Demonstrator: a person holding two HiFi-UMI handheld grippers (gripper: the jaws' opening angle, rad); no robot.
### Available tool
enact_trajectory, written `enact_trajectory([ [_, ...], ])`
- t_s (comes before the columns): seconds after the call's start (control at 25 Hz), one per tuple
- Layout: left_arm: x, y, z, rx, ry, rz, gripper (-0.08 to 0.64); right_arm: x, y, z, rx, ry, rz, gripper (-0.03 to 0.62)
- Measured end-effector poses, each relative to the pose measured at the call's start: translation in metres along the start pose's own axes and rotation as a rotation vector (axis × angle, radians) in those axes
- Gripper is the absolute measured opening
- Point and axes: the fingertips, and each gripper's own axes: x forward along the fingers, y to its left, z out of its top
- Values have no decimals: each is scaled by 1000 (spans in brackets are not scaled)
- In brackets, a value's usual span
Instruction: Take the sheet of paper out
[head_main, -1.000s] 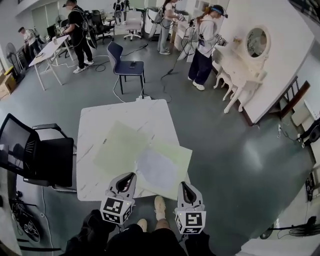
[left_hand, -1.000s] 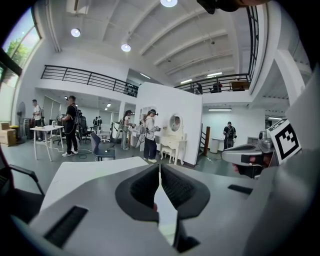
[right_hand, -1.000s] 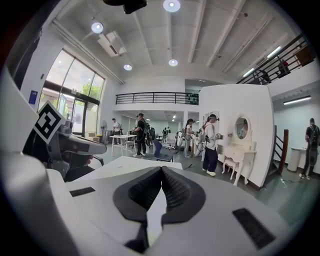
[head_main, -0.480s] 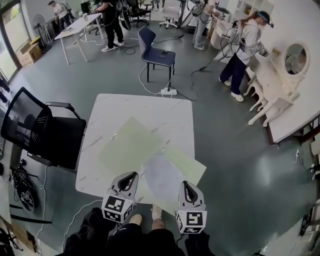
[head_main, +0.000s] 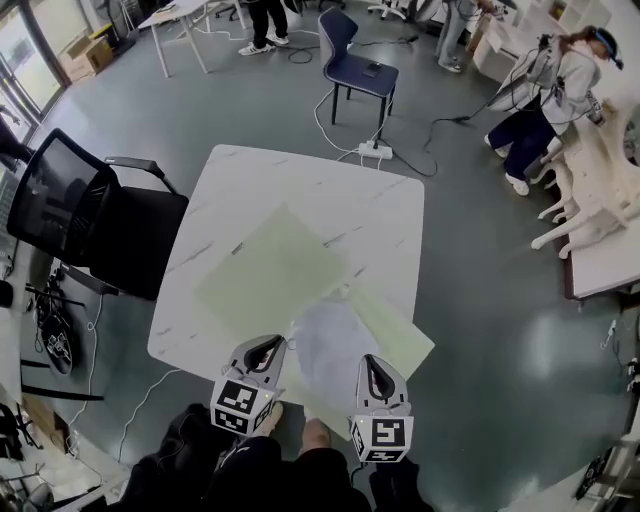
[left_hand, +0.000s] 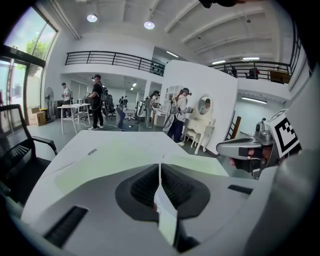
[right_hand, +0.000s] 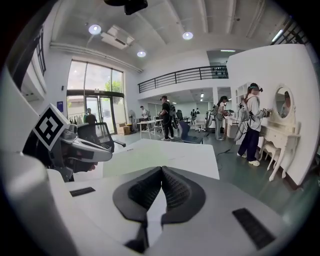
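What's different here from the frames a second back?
Nothing was gripped or released. The head view tipped down, so the table sits fuller in frame. The left gripper and right gripper, both shut and empty, remain over its near edge. The green sheets and pale sheet lie as before.

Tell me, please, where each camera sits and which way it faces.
Head view: on the person's head, facing steeply down at the white table; shows left gripper, right gripper, the person's legs.
Left gripper view: on the left gripper, looking along its shut jaws over the table; shows the right gripper.
Right gripper view: on the right gripper, likewise; shows the left gripper.
Both gripper views share the table and vanity.
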Motion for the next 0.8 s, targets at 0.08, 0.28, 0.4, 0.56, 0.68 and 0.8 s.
enact_trajectory([
  [0.08, 11, 3, -7, -16, 17, 5, 32, 11, -2, -5, -2, 17, 19, 17],
  [0.28, 35, 7, -28, -56, 86, 13, 34, 29, -10, -12, -6, 45, 45, 17],
  [0.4, 46, 8, -40, -81, 126, 11, 35, 35, -15, -16, 0, 62, 50, 17],
  [0.56, 56, 6, -56, -109, 185, -25, 139, 38, -19, -20, 3, 74, 57, 17],
  [0.68, 65, 3, -64, -124, 220, -54, 226, 41, -23, -21, 6, 82, 59, 17],
  [0.8, 75, 0, -72, -124, 258, -64, 249, 45, -28, -23, 5, 88, 64, 17],
])
